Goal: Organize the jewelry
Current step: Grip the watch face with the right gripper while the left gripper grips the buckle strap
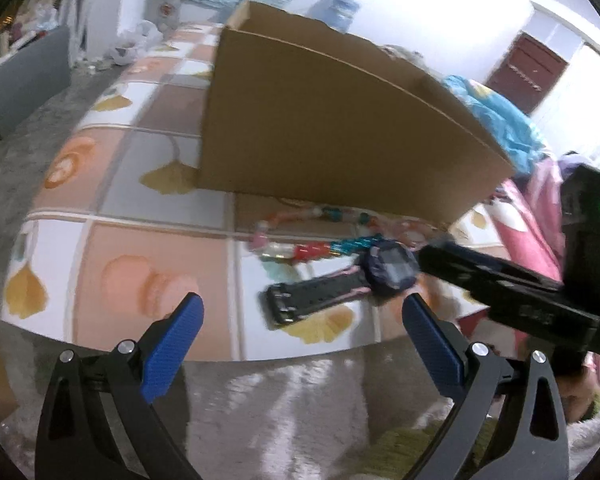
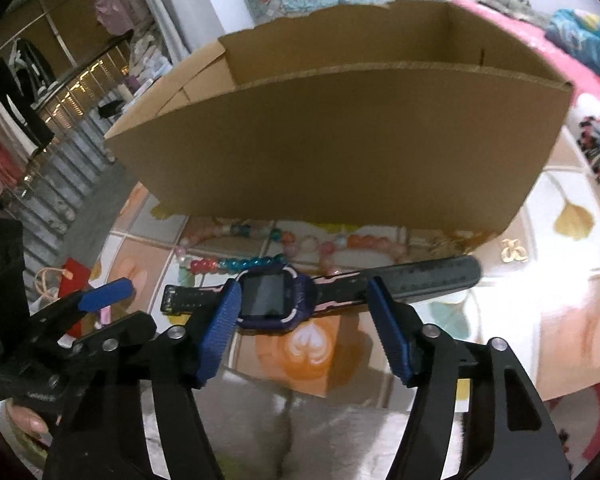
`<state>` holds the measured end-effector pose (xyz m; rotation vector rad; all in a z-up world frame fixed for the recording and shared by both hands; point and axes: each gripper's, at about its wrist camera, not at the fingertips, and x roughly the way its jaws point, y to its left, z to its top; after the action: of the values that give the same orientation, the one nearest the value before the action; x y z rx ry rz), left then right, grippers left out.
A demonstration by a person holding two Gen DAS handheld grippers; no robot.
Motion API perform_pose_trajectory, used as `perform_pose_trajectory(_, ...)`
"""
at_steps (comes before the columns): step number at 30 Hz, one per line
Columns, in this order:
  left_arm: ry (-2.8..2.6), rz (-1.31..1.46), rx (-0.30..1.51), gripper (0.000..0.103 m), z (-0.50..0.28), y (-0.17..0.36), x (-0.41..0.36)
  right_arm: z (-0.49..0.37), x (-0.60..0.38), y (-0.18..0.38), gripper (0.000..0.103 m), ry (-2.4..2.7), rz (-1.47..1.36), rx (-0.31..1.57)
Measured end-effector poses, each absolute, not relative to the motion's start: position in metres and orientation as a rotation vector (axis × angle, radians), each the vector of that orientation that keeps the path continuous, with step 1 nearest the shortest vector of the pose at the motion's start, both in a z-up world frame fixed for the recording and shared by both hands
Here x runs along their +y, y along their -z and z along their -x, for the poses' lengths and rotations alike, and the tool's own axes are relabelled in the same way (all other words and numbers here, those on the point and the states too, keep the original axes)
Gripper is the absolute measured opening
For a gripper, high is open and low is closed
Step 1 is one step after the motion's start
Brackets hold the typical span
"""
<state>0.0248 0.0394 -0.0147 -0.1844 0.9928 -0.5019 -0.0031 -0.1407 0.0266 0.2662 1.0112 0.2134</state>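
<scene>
Nearest in the right wrist view, the right gripper (image 2: 301,312) points down at a dark blue smartwatch (image 2: 274,298) lying flat on the patterned cloth (image 2: 571,320) that covers the table. Its two blue pads stand apart, one at the left edge of the watch face and the other over the strap to the right of it; the left pad looks to be at the case, but the blur does not let me say it presses, and the right pad sits clear of the case. The watch straps run out to either side, the longer black one (image 2: 431,278) reaching right. From the left wrist view, the left gripper (image 1: 301,320) hangs over the near edge of the table with its blue pads wide apart and nothing between them; the watch (image 1: 387,270) lies just beyond its right pad, and the black body of the right gripper (image 1: 499,284) comes in from the right to meet it. Just behind the watch lie strands of beads (image 2: 236,266) in pink, red, teal and orange, some touching the watch's far edge. A small gold ornament (image 2: 513,251) rests on the cloth to the right, apart from the beads. Behind all of these stands an open cardboard box (image 2: 339,152), its brown front wall upright and just beyond the beads.
</scene>
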Motion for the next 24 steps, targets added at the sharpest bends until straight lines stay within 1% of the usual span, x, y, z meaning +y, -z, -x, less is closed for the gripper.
perform_pose_trajectory(4, 0.587, 0.229, 0.989, 0.096, -0.024, 0.014, 0.033, 0.004, -0.137, -0.027, 0.058, -0.215, -0.233, 1.005)
perform_pose_trajectory(9, 0.62, 0.254, 1.026, 0.082, -0.028, 0.019, 0.026, 0.004, -0.137, -0.025, 0.058, -0.218, -0.222, 1.011)
perform_pose_trajectory(15, 0.583, 0.286, 1.059, 0.079, -0.032, 0.022, 0.028, 0.003, -0.142, -0.018, 0.057, -0.216, -0.251, 1.037)
perform_pose_trajectory(18, 0.566, 0.302, 1.067, 0.078, -0.032, 0.019, 0.035, 0.003, -0.145, -0.019, 0.055, -0.217, -0.27, 1.033)
perform_pose_trajectory(24, 0.57, 0.203, 1.071, 0.077, -0.03, 0.019, 0.022, 0.001, -0.146, -0.018, 0.055, -0.225, -0.265, 1.028)
